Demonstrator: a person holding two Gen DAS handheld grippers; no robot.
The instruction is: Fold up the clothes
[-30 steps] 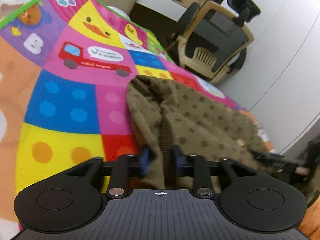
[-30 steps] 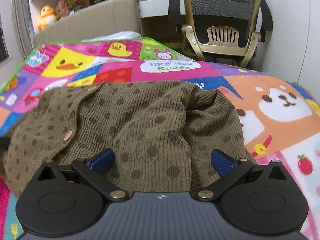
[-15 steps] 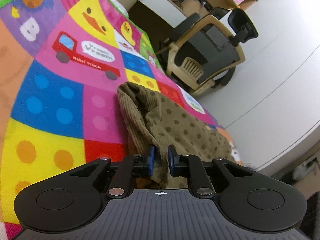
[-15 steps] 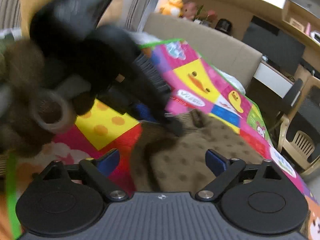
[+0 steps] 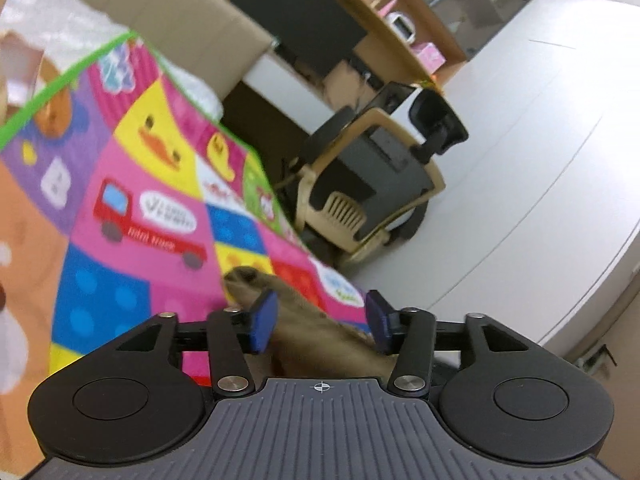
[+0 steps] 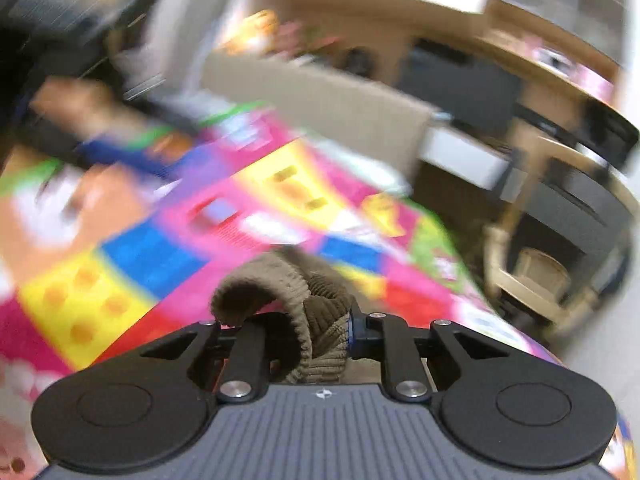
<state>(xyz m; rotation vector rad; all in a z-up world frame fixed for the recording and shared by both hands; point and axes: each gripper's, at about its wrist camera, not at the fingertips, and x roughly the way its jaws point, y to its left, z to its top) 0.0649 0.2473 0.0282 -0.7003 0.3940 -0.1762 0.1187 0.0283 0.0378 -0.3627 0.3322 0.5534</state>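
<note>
- Left gripper (image 5: 322, 322): jaws spread wide, holding nothing; brown garment (image 5: 304, 332) lies below and between them on the play mat (image 5: 120, 288).
- Right gripper (image 6: 316, 328): jaws closed narrow on a bunched ribbed fold of the garment (image 6: 296, 300).
- Mat's red truck (image 5: 148, 224) carries writing, blurred; "mini truck" barely legible.
- No containers visible.

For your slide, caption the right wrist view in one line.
Right gripper shut on brown garment above blurred play mat.
</note>
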